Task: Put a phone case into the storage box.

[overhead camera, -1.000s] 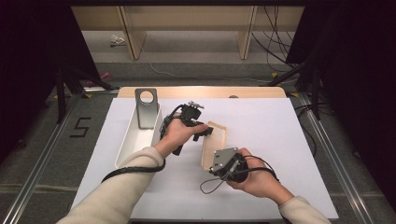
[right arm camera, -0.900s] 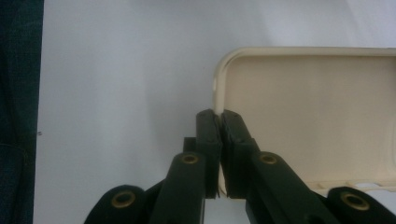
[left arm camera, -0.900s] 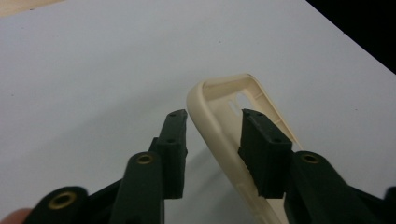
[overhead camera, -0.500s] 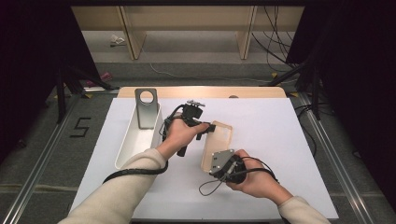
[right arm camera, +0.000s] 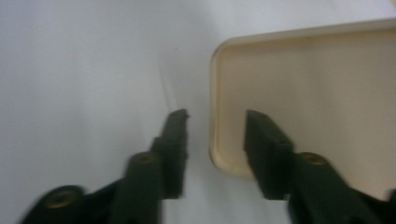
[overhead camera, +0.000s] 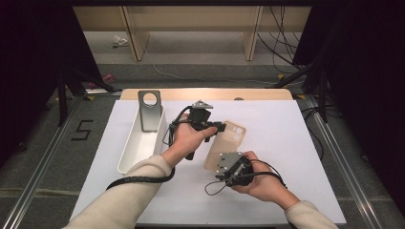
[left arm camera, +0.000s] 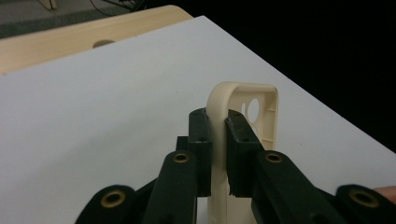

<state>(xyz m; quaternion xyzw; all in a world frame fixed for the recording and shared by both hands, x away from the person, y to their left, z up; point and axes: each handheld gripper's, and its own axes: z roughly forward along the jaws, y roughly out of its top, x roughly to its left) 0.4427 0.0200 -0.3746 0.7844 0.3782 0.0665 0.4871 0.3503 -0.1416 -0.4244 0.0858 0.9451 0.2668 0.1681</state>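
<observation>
A cream phone case [overhead camera: 228, 142] lies slanted mid-table, its camera-hole end farthest from me. My left gripper [overhead camera: 221, 128] comes in from the left and is shut on the case's long side rim near that end; in the left gripper view the two pads [left arm camera: 200, 135] pinch the thin wall of the case [left arm camera: 243, 100], which stands on edge. My right gripper [overhead camera: 220, 161] sits at the case's near end. Its jaws have just been opening, and in the right gripper view the gripper [right arm camera: 215, 116] straddles the corner rim of the case [right arm camera: 317, 93] without pressing it.
A long white tray [overhead camera: 130, 151] lies left of the hands, with a grey metal bracket [overhead camera: 149, 109] with a round hole standing at its far end. A white sheet [overhead camera: 286, 143] covers the table. A wooden strip [overhead camera: 258, 94] runs along the far edge.
The left gripper has closed on the case's rim and risen a little. The right gripper's jaws, shut on the near end before, have spread apart.
</observation>
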